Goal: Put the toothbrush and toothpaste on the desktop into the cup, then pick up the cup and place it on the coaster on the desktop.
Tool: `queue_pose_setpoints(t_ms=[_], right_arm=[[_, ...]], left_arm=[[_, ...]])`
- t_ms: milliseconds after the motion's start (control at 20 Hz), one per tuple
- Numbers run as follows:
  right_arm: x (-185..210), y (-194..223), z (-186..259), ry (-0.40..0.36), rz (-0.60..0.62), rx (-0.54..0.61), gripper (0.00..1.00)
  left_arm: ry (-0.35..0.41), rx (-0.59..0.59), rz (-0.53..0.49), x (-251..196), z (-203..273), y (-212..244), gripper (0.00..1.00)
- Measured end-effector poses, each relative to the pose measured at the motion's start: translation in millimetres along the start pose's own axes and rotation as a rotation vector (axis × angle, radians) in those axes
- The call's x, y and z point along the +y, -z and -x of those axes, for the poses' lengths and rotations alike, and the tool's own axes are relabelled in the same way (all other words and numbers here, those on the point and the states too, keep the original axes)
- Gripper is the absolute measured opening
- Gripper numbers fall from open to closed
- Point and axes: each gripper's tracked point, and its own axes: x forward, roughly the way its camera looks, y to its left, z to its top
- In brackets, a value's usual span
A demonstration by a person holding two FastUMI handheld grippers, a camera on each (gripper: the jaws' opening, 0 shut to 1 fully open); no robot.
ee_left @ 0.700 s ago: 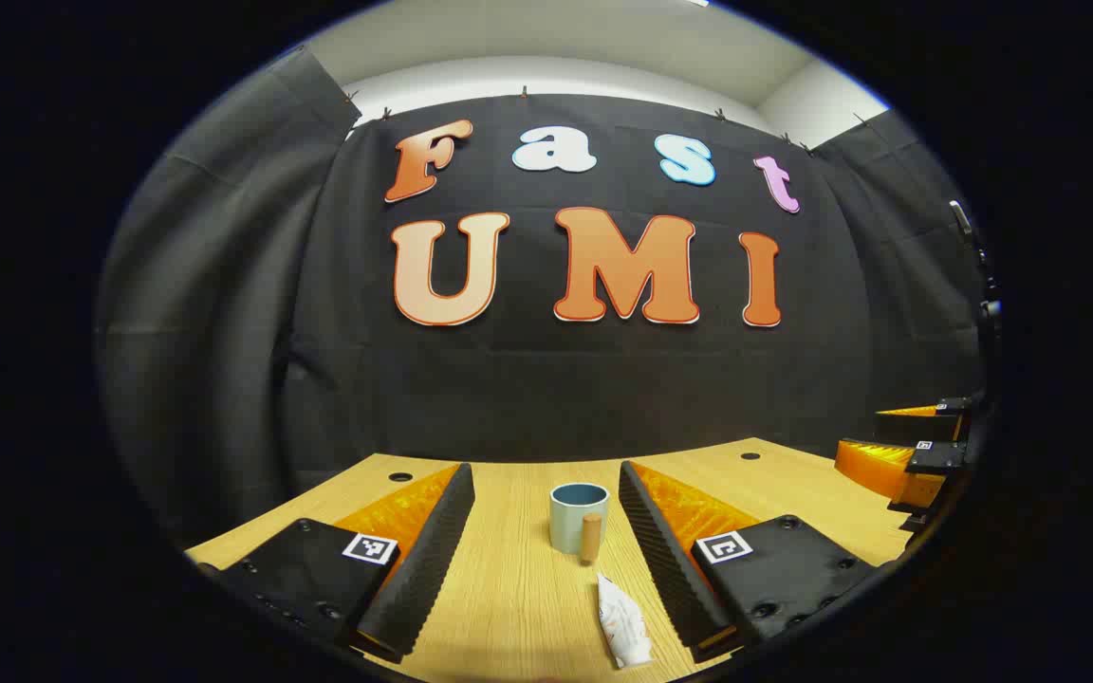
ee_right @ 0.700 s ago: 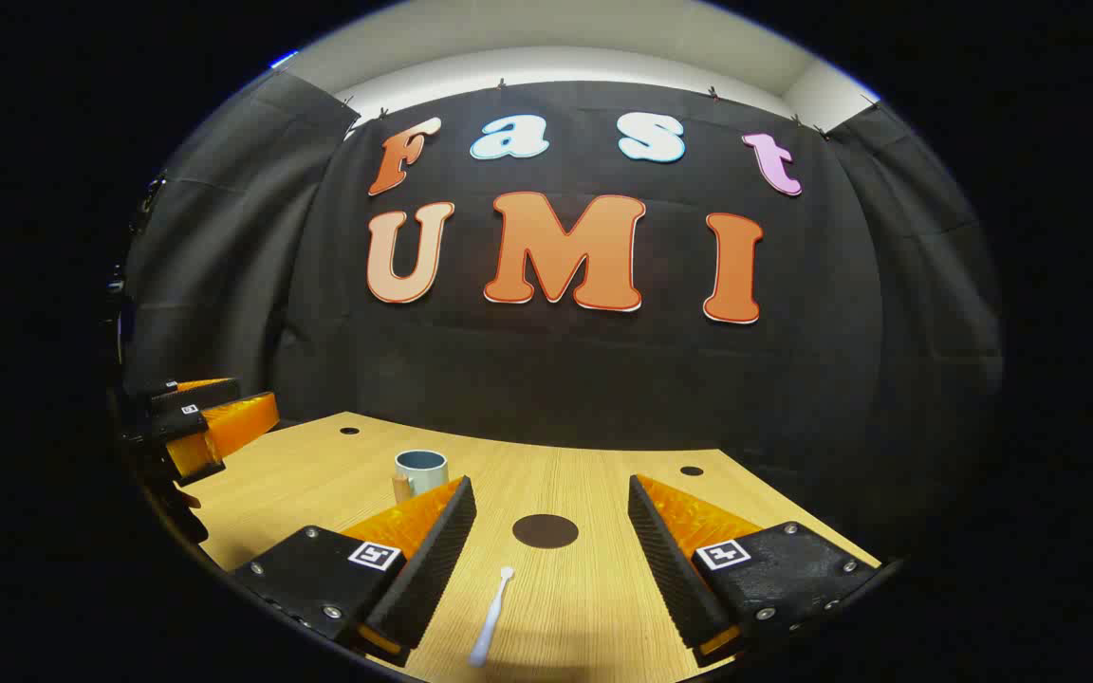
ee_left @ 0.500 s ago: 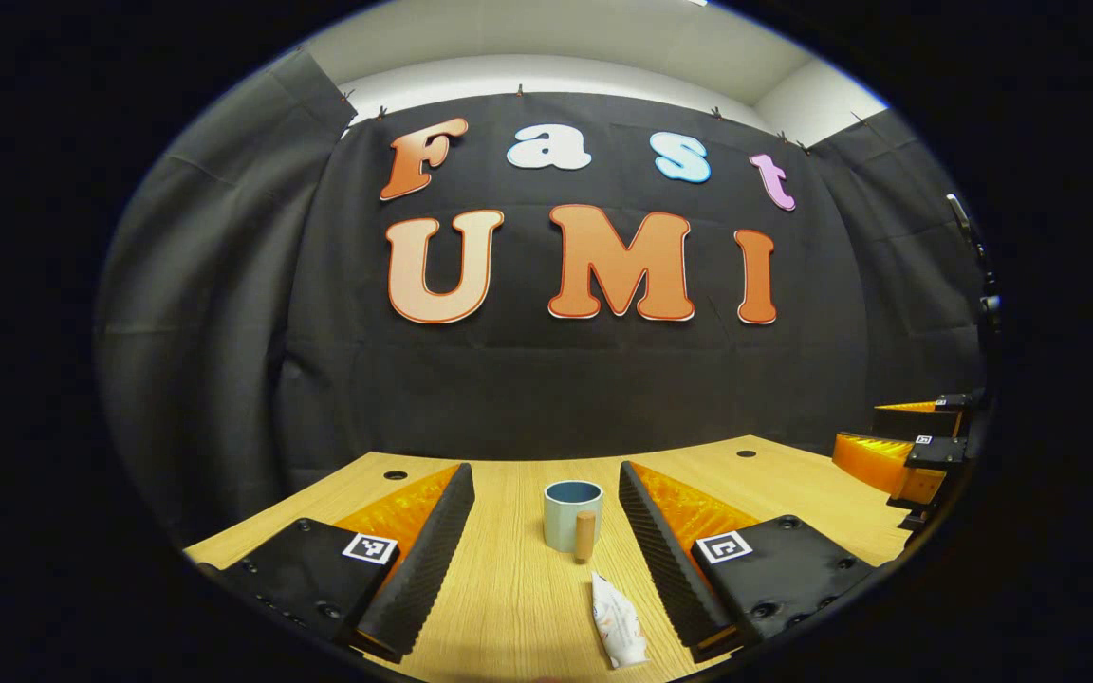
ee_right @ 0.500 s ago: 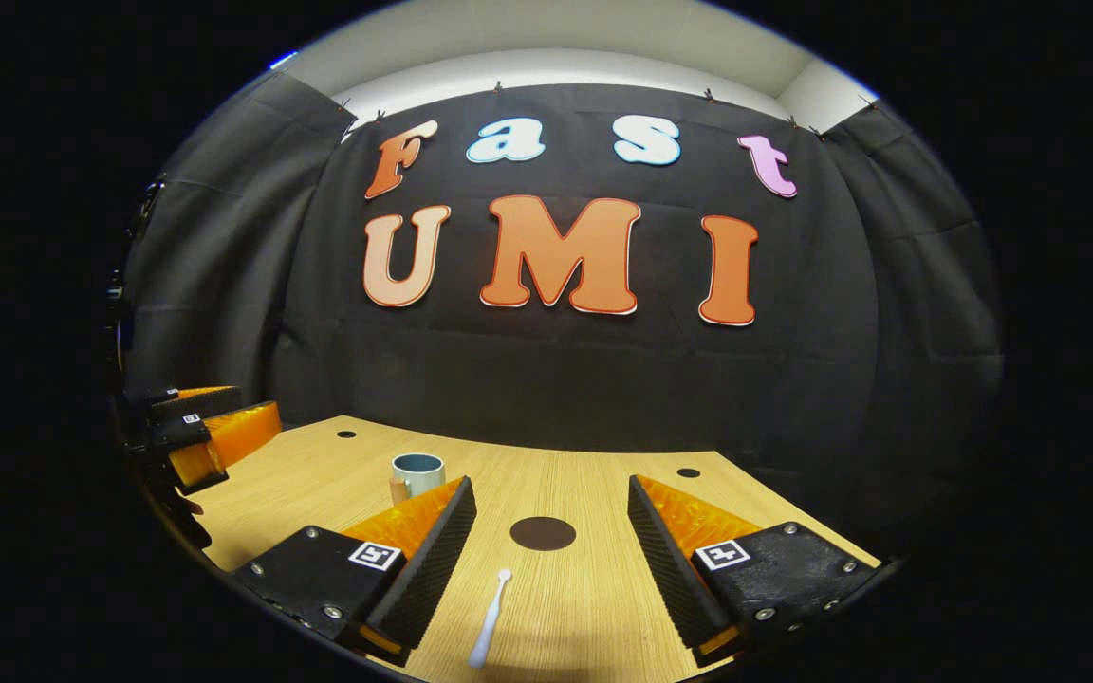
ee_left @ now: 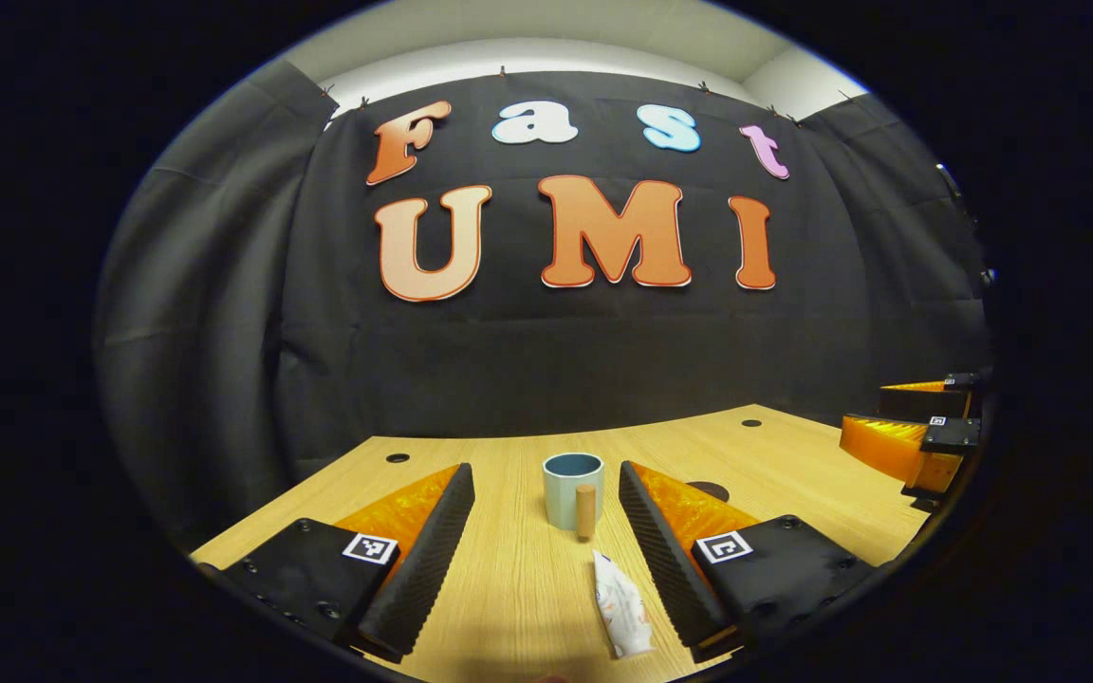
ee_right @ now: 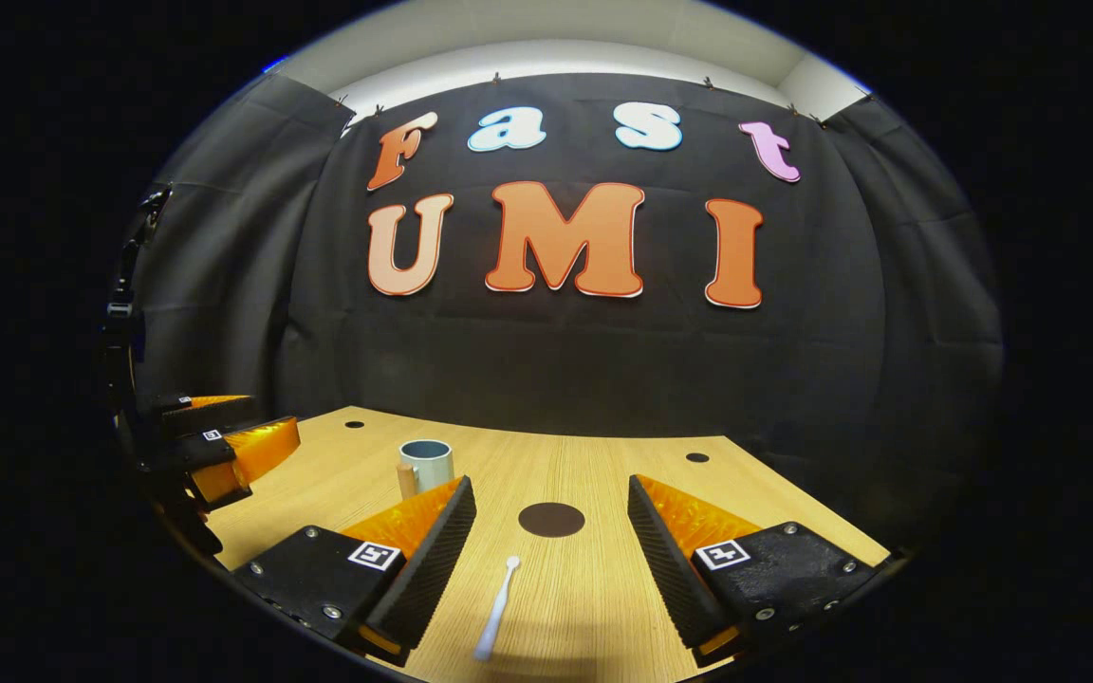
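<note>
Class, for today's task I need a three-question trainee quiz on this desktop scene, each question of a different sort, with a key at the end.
1. True or false: the toothpaste tube already stands inside the cup.
2. Multiple choice: in the right gripper view, what lies on the desktop between the right hand-held gripper fingers, nearest the camera? A) the toothbrush B) the cup C) a sponge
3. Fill in: the dark round coaster has ____ on it.

Key
1. False: it lies flat on the desktop, in front of the cup, between the open fingers of the left hand-held gripper.
2. A
3. nothing
</note>
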Motion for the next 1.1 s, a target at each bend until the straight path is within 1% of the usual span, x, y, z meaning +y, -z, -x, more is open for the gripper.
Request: queue_pose_setpoints(t_ms=[250, 550, 650, 800, 900, 1000, 1100], right_arm=[[-0.7, 17.2, -1.6, -0.005, -0.017, 0.05, 0.97], [2.0, 24.8, -6.2, -0.017, -0.026, 0.091, 0.96], [3.6, 28.2, -10.7, -0.023, 0.009, 0.129, 0.96], [0.6, 23.5, -12.2, -0.019, 0.063, 0.169, 0.96], [5.5, 26.4, -14.0, -0.04, 0.058, 0.206, 0.96], [9.1, 32.3, -15.3, -0.058, 0.047, 0.251, 0.96], [12.7, 38.0, -17.7, -0.072, 0.037, 0.288, 0.96]], left_arm=[[0.013, 0.033, -0.004, -7.6, 1.9, 9.0, 0.99], [0.032, 0.078, 0.001, -12.5, 1.4, 15.9, 0.99], [0.041, 0.117, -0.016, -12.4, 3.0, 20.1, 0.99], [0.036, 0.144, -0.045, -11.6, 3.7, 20.9, 1.0], [0.04, 0.172, -0.025, -12.9, 3.7, 24.7, 0.99], [0.055, 0.214, 0.006, -14.2, 5.4, 28.2, 0.99], [0.074, 0.26, 0.016, -15.0, 5.9, 32.6, 1.0]])
